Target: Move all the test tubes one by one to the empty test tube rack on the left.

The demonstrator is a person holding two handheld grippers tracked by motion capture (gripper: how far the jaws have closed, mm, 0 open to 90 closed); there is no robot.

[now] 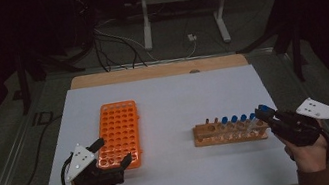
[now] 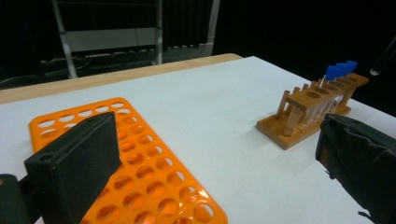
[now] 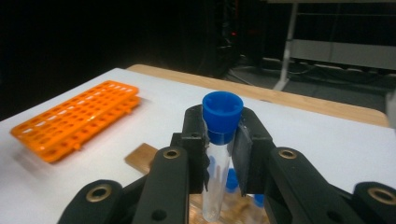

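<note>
Looking down from the high view, the right gripper (image 1: 263,113) sits at the right end of the brown wooden tube rack (image 1: 230,131) on the white table sheet (image 1: 174,101), clamped on a clear test tube with a blue cap (image 1: 261,113) that's tilted and just above that end of the rack, while the left gripper (image 1: 112,153) hangs over the near end of the flat orange plastic rack full of holes (image 1: 119,133), jaws spread apart with nothing between them. Over in the left gripper view, both black jaws stand wide, the orange rack lies under the left one, and the wooden rack with blue-capped tubes sits off to the right. From the right gripper view, the pads (image 3: 194,140) pinch the tube right below its cap, upright between them, wooden rack below.
</note>
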